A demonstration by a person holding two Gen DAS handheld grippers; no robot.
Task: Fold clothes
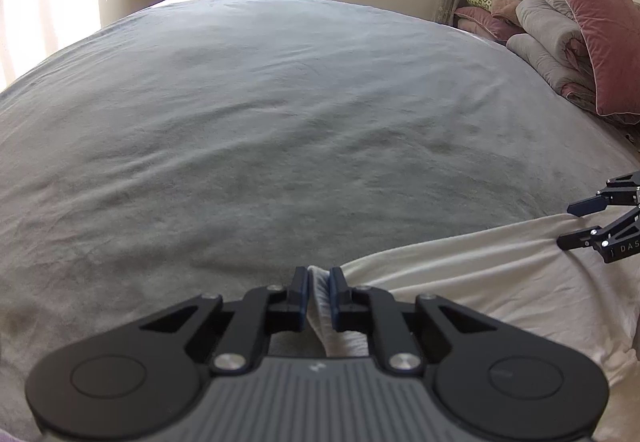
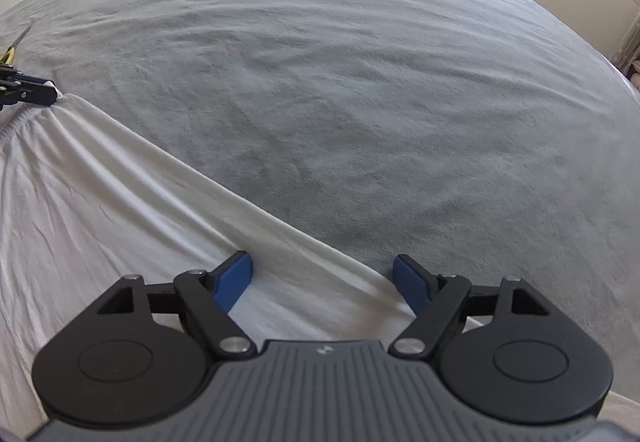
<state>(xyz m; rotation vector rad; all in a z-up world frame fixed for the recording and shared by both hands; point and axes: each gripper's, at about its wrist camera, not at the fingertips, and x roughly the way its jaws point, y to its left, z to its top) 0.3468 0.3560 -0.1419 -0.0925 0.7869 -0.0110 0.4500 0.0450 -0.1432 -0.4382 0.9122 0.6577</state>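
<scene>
My left hand-held gripper [image 1: 319,292] clenched on bunched corner of white garment [image 1: 460,282]. My right hand-held gripper [image 2: 323,284] released, jaws straddling garment's far edge, not pinching. Garment lies spread on grey bed [image 1: 280,121], near side.

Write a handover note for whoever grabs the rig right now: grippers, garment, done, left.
Left gripper: shut on a bunched corner of the white garment.
Right gripper: open, straddling the garment's far edge, pads not pressing it.
Garment lies spread on the grey bedspread, edge stretched between the two grippers.
Done: left corner gripped.
Left: close right gripper on the edge, then make the folds; no fold visible yet.
</scene>
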